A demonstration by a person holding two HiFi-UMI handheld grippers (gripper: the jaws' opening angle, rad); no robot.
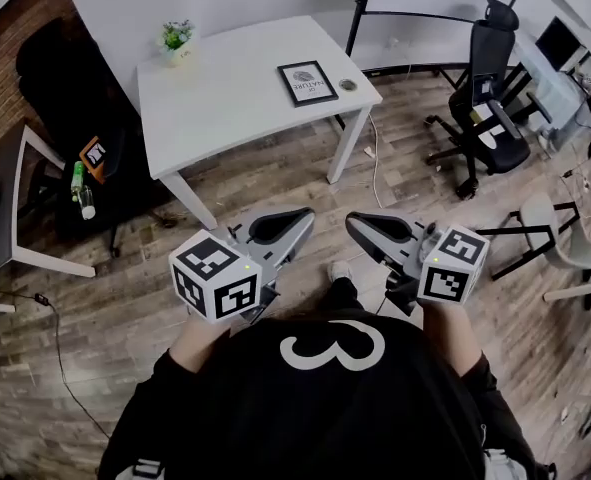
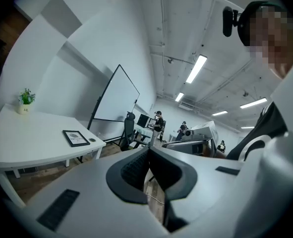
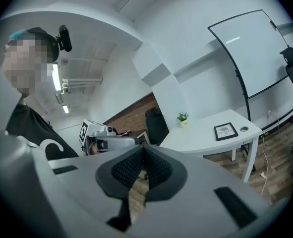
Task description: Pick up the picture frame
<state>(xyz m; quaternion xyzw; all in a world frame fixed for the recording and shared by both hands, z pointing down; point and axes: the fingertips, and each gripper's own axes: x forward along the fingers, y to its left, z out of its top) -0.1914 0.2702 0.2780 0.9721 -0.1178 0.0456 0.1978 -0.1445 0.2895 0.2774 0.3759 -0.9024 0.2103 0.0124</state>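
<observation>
A black picture frame [image 1: 307, 82] with a white print lies flat near the right end of a white table [image 1: 225, 98]. It also shows small in the left gripper view, picture frame [image 2: 76, 138], and in the right gripper view, picture frame [image 3: 225, 132]. My left gripper [image 1: 297, 220] and right gripper [image 1: 360, 224] are held close in front of my body over the floor, well short of the table. Both are shut with nothing between the jaws.
A small potted plant [image 1: 176, 40] stands at the table's far left corner and a small round object [image 1: 348, 85] lies right of the frame. Black office chairs [image 1: 485, 98] stand to the right, a dark chair and side table [image 1: 15, 198] to the left. Several people stand in the far background.
</observation>
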